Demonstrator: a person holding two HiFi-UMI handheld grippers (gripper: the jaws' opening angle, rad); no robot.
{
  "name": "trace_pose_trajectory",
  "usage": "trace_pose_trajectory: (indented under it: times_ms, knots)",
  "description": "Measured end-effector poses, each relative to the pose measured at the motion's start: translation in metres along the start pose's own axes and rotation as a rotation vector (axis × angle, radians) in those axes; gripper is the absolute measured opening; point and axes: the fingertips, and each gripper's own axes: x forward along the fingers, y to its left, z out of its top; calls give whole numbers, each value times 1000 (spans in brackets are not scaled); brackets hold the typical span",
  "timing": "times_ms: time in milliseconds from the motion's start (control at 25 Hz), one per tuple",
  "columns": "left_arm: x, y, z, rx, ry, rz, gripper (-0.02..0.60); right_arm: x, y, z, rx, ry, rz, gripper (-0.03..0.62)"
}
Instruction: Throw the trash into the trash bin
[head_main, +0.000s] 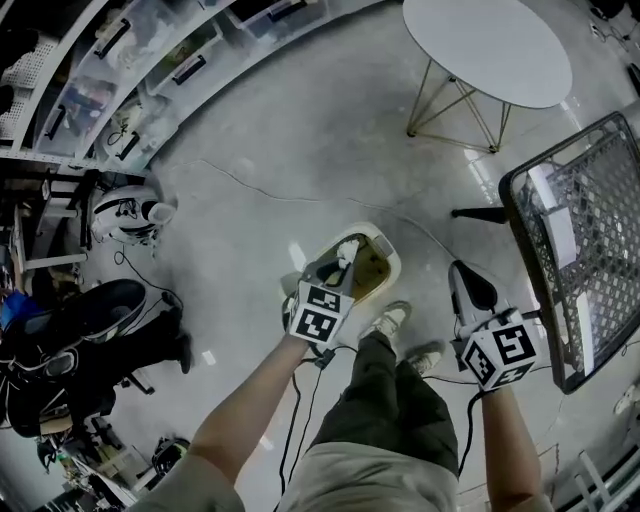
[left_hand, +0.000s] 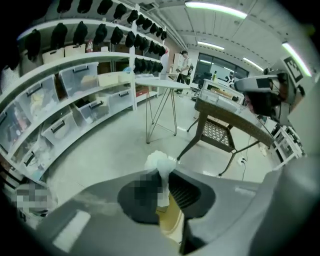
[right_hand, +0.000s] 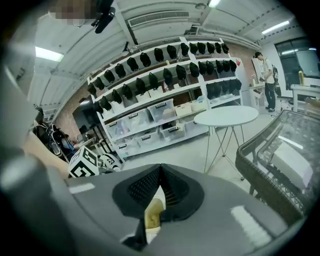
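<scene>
A crumpled white tissue is pinched in my left gripper, which hangs right over the trash bin, a small white-rimmed bin with a yellowish inside on the floor by my feet. In the left gripper view the tissue sticks up between the jaws and the bin shows below them. My right gripper hovers to the right of the bin, jaws shut with nothing between them; in its own view the right gripper has its tips meeting, and a yellowish patch shows under them.
A round white table on wire legs stands ahead. A dark mesh table with white items is close on the right. Shelves with storage boxes curve along the left, with black bags and cables on the floor.
</scene>
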Motion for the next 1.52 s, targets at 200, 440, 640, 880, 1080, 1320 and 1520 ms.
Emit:
trace_pose_trajectory:
  times_ms: [200, 440, 640, 880, 1080, 1320, 1520]
  knots:
    - [40, 6, -53, -36, 122, -27, 51, 28, -2, -37, -15, 61, 24, 3]
    - [64, -1, -89, -71, 229, -51, 58, 48, -1, -66, -32, 131, 52, 3]
    - [71, -6, -96, -40, 286, -65, 115, 50, 0, -72, -20, 142, 55, 3]
    - [66, -2, -95, -45, 295, -53, 155, 42, -4, -72, -25, 156, 36, 3]
    - [48, 5, -74, -57, 251, -44, 155, 27, -6, -55, -41, 133, 21, 3]
    - [8, 10, -21, -3, 144, -35, 155, -2, -3, -12, -107, 54, -2, 3]
    - [-36, -10, 46, 152, 28, 1, 146, -48, -4, 32, -106, -29, -35, 3]
